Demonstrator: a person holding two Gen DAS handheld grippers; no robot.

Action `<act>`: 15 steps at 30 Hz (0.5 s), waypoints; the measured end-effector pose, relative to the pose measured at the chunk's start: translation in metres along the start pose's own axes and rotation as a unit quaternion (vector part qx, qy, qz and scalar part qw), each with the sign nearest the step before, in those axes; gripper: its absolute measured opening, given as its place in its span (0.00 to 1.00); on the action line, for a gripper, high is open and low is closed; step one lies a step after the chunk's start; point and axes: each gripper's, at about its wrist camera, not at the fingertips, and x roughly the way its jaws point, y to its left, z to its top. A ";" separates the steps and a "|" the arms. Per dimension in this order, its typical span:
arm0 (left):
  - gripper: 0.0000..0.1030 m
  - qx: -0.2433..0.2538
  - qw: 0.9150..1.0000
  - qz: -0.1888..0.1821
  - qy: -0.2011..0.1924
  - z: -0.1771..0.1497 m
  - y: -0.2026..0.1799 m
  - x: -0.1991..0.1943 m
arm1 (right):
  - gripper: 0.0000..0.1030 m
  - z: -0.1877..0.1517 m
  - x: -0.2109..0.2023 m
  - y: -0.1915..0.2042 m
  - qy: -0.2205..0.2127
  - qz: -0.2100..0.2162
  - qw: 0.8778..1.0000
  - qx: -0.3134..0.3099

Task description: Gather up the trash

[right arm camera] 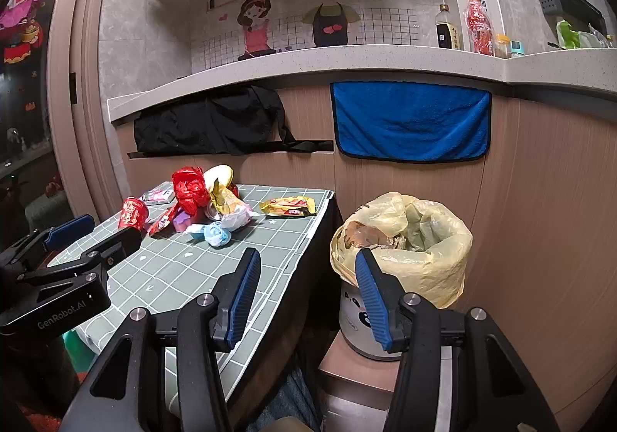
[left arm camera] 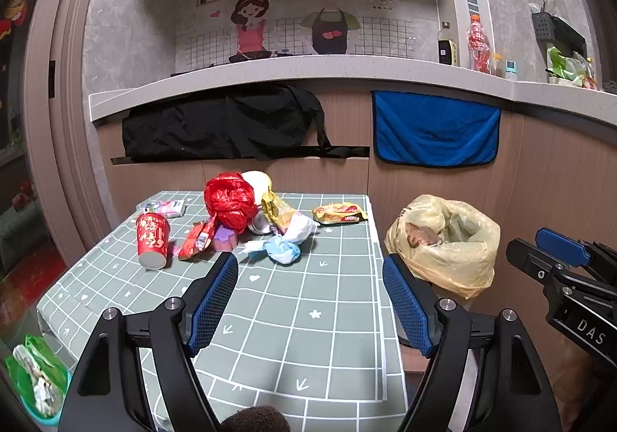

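Left wrist view: left gripper [left arm camera: 310, 301] jaws wide, empty; right gripper [right arm camera: 304, 297] apart, empty. Trash pile [left arm camera: 246, 216] sits far on table [left arm camera: 308, 355], bin [right arm camera: 401, 239] beside. Risk: cup [left arm camera: 152, 239], possibly upturned, gets knocked and rolls off.

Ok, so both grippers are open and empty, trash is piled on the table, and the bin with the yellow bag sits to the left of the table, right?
Not quite: the bin with the yellow bag sits to the right of the table, as the right wrist view shows. The rest holds: left gripper and right gripper open and empty.
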 end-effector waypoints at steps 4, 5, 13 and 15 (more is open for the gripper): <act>0.75 -0.001 1.000 0.000 -0.001 0.004 0.000 -0.005 | 0.47 0.000 0.002 -0.001 0.002 0.001 1.000 -0.001; 0.75 -0.001 1.000 0.000 -0.001 0.004 0.000 -0.006 | 0.47 0.000 0.003 0.000 0.002 0.000 1.000 -0.001; 0.75 -0.002 1.000 0.000 0.000 0.005 0.000 -0.008 | 0.47 0.001 0.004 0.000 0.003 0.000 1.000 -0.002; 0.75 -0.001 1.000 0.000 -0.001 0.003 0.000 -0.005 | 0.47 0.001 0.004 0.001 0.003 -0.002 1.000 -0.002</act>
